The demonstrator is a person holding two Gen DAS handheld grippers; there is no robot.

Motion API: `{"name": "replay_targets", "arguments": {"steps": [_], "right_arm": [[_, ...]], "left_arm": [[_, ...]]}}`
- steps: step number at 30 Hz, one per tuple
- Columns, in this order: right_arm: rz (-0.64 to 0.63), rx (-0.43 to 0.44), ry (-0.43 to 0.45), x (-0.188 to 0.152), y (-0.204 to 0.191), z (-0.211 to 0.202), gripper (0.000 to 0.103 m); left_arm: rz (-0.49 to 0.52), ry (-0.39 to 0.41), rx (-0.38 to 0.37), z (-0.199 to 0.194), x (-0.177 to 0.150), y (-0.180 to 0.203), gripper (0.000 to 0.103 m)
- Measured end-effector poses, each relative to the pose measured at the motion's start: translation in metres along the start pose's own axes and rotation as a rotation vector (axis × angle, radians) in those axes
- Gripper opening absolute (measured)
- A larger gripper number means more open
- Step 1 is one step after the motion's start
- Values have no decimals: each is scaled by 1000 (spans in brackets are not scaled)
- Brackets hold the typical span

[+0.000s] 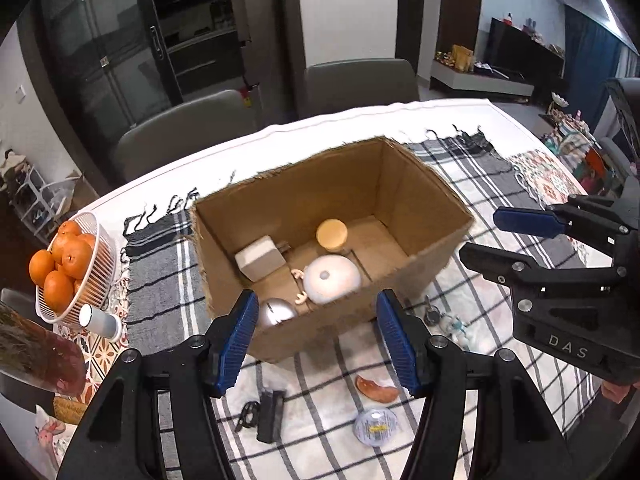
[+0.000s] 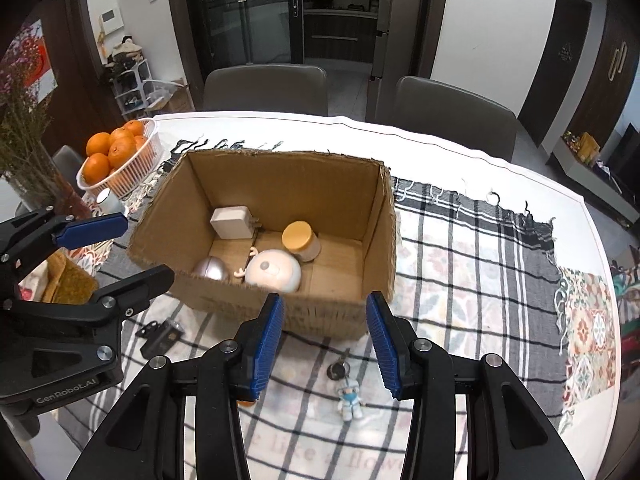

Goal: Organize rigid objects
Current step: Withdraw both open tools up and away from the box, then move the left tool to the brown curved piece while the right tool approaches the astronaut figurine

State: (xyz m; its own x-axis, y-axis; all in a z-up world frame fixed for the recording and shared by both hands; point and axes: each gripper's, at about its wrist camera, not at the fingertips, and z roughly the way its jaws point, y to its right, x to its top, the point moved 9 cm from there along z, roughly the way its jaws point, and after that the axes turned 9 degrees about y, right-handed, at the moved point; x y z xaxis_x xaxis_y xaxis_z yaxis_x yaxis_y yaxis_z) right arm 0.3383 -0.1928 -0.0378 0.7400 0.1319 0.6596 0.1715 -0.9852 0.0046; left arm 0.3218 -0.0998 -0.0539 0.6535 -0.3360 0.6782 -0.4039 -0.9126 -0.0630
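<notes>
Dining chairs (image 2: 264, 88) and dark glass cabinet doors stand behind a table (image 2: 500, 168) spread with a checked cloth (image 2: 460, 280), and an open cardboard box (image 2: 280, 312) sits in the middle of that cloth. Far left of the box, a white basket of oranges (image 2: 116, 156) rests near the table edge. Just in front of the box's left corner lie a small black case (image 1: 271, 416) and a black clip (image 1: 246, 416). Inside the box, from left to right, sit a silver dome (image 2: 211, 269) against the near wall, a white charger block (image 2: 231, 222), a round white figure with antlers (image 2: 274, 274) and a yellow-lidded jar (image 2: 300, 240). In front of the box lie a curved orange piece (image 1: 378, 392) and a round blue-rimmed tin (image 1: 375, 426), then a keyring with a small white figurine (image 2: 350, 400). The left gripper (image 1: 318, 338) hangs before the box's near wall, fingers spread, nothing between them. The right gripper (image 2: 325, 340) hovers over the keyring, likewise spread and empty.
</notes>
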Motion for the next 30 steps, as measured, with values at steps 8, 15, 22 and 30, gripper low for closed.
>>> {"name": "replay_targets", "arguments": {"steps": [8,15,22,30], "right_arm": [[12,11,-14,-29,7,-6,44],[18,16,-42,-52,14,-3,44],[30,28,-96,-73,18,8,44],[42,42,-156,-95,20,24,44]], "left_arm": [[54,-28,-14,-1,-21,22,61],[88,-79,-33,8,-41,39,61],[106,-136,-53,19,-58,48,61],[113,-234,-103,37,-83,57,62]]}}
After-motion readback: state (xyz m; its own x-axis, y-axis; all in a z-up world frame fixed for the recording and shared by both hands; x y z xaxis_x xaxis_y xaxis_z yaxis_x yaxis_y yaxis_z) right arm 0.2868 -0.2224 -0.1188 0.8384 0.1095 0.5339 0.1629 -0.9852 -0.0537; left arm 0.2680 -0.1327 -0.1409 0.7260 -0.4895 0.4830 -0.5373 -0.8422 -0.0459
